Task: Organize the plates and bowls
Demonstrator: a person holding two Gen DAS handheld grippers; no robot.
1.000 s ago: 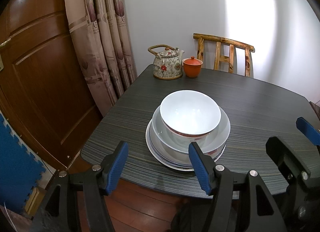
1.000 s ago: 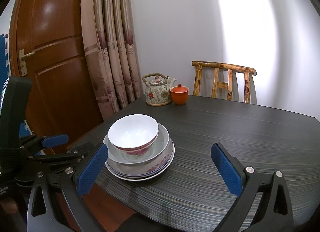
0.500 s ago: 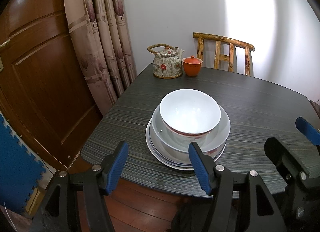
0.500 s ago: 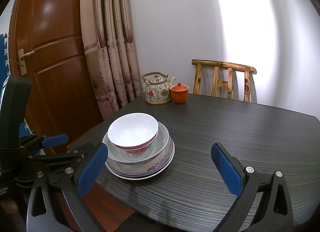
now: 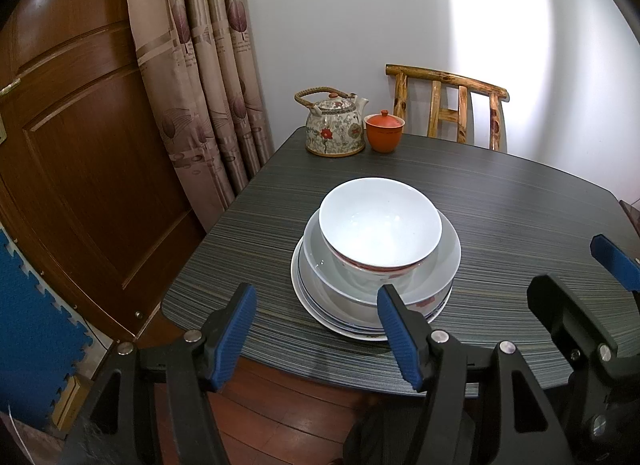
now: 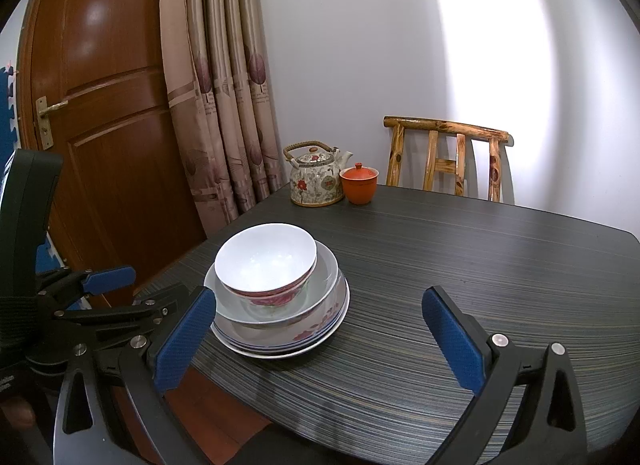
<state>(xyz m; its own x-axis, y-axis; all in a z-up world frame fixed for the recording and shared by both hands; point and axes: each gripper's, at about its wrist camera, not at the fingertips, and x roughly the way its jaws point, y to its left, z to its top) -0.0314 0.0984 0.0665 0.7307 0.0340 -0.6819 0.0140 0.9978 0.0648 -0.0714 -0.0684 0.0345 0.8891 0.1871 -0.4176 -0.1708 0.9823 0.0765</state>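
A white bowl with a red band sits inside a wider shallow bowl on a stack of flowered plates near the dark table's front left corner. The stack also shows in the right wrist view. My left gripper is open and empty, held just short of the table's near edge in front of the stack. My right gripper is open and empty, to the right of the stack, over the table's near edge.
A floral teapot and an orange lidded cup stand at the table's far left corner. A wooden chair is behind the table. A curtain and a wooden door are to the left.
Both grippers have drifted very slightly; the stack sits a touch higher in both views. Nothing was grasped or released.
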